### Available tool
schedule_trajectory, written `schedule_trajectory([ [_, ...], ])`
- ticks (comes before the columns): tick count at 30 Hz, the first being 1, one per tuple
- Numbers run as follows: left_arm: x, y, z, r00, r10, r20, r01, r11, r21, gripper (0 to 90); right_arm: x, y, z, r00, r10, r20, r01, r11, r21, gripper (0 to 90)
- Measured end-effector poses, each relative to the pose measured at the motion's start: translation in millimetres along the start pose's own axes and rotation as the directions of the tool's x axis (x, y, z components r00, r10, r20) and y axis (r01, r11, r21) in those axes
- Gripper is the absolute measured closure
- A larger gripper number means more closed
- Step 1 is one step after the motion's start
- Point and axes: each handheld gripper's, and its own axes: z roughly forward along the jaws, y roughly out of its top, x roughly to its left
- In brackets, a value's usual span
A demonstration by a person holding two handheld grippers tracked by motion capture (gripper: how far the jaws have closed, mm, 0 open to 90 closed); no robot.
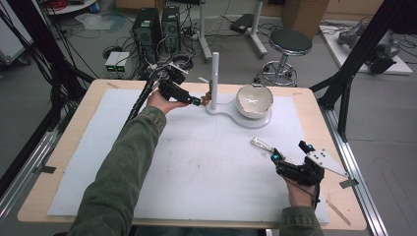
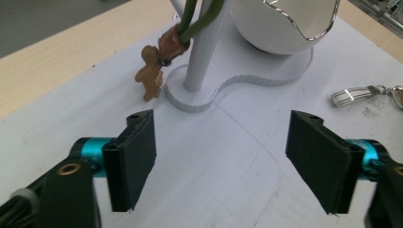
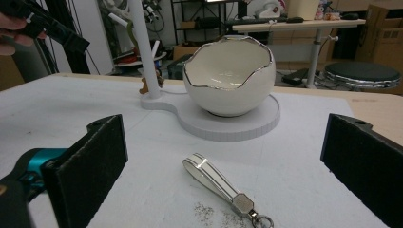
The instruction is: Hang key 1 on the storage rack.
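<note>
white stand (image 1: 255, 121): 1 bowl (image 1: 253, 101), 1 gingerbread charm (image 2: 150, 72); 1 keychain (image 3: 216, 183); both claws (image 2: 221, 159) (image 3: 228, 178) wide.

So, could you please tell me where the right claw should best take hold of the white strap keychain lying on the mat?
Probably across the strap keychain at mid-length, coming down from above. It lies flat on the white mat, a long narrow band with metal hardware at the near end, so the flat middle likely suits the pads best. The right claw is open just behind it; the egg-shaped bowl stands well clear.

Lab/workshop: PC towers (image 1: 156, 29) plus cable tangle on floor, black rig struts (image 1: 361, 49), stool (image 1: 290, 44), cardboard boxes (image 1: 305, 12) behind table.
</note>
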Motion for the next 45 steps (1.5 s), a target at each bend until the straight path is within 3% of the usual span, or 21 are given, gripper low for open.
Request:
schedule_trajectory([
  [7, 1.2, -6.4, -8.4, 0.9982, -0.042, -0.043, 0.041, 0.9986, -0.034, 1.6, -0.4, 0.1, -0.6, 1.0000, -0.003, -0.001, 0.003, 1.000, -0.001, 0.5],
  [10, -0.2, -10.0, -12.7, 0.9969, -0.033, -0.071, 0.029, 0.9982, -0.051, 1.6, -0.3, 0.0, -1.0, 1.0000, 0.000, 0.000, 0.000, 1.000, 0.000, 0.5],
  [30, -6.2, -33.7, -42.9, 0.9910, -0.005, -0.133, -0.014, 0.9894, -0.145, 1.7, 0.1, 0.1, -0.7, 1.0000, -0.003, 0.001, 0.003, 1.000, -0.001, 0.5],
  [45, -18.0, -52.7, -69.6, 0.9837, 0.031, -0.177, -0.063, 0.9825, -0.176, 1.7, 0.7, 0.1, -1.0, 1.0000, -0.001, 0.000, 0.001, 1.000, 0.000, 0.5],
])
